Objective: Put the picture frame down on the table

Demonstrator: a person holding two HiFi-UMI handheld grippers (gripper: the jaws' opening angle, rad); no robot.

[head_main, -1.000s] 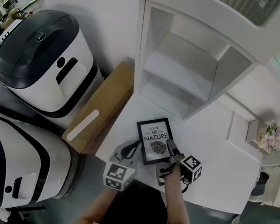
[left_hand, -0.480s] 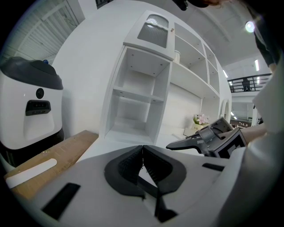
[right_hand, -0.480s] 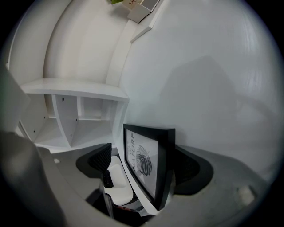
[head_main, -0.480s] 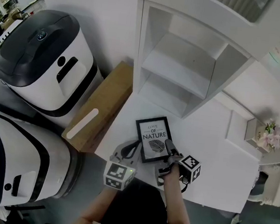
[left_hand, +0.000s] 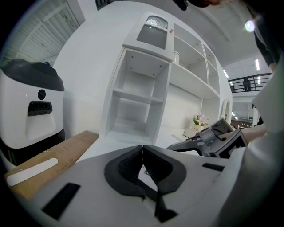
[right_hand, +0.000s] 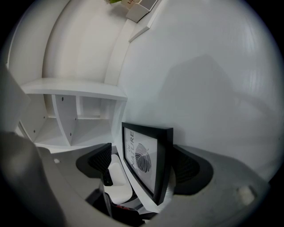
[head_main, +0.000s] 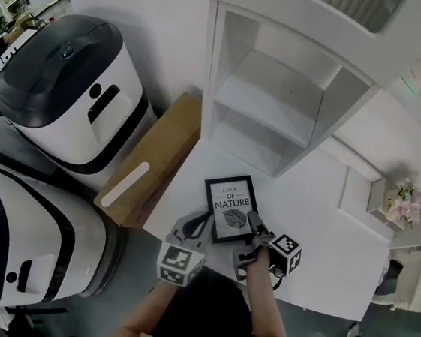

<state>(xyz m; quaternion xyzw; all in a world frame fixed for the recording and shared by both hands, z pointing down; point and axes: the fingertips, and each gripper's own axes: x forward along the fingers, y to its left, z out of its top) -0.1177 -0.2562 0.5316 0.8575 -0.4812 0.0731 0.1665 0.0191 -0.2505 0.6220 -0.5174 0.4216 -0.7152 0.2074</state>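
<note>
The black picture frame (head_main: pixel 229 208), printed with "NATURE" and a leaf, lies near the front left corner of the white table (head_main: pixel 323 237). My right gripper (head_main: pixel 249 223) is at its lower right edge. In the right gripper view the frame (right_hand: pixel 144 159) stands between the jaws of this gripper (right_hand: pixel 142 156). Its back is against the right pad, and a gap shows between its face and the left pad (right_hand: pixel 101 160). My left gripper (head_main: pixel 198 220) hovers just left of the frame's lower left corner. Its jaws (left_hand: pixel 143 148) are pressed together with nothing between them.
A white open shelf unit (head_main: pixel 278 104) stands at the table's back. A brown cardboard box (head_main: pixel 151 161) lies off the left edge, beside two large white and black machines (head_main: pixel 69 87). A small flower pot (head_main: pixel 403 205) sits far right. The right gripper (left_hand: pixel 217 139) shows in the left gripper view.
The frame and my right gripper have shifted a few pixels to the left. The left gripper has stayed where it was.
</note>
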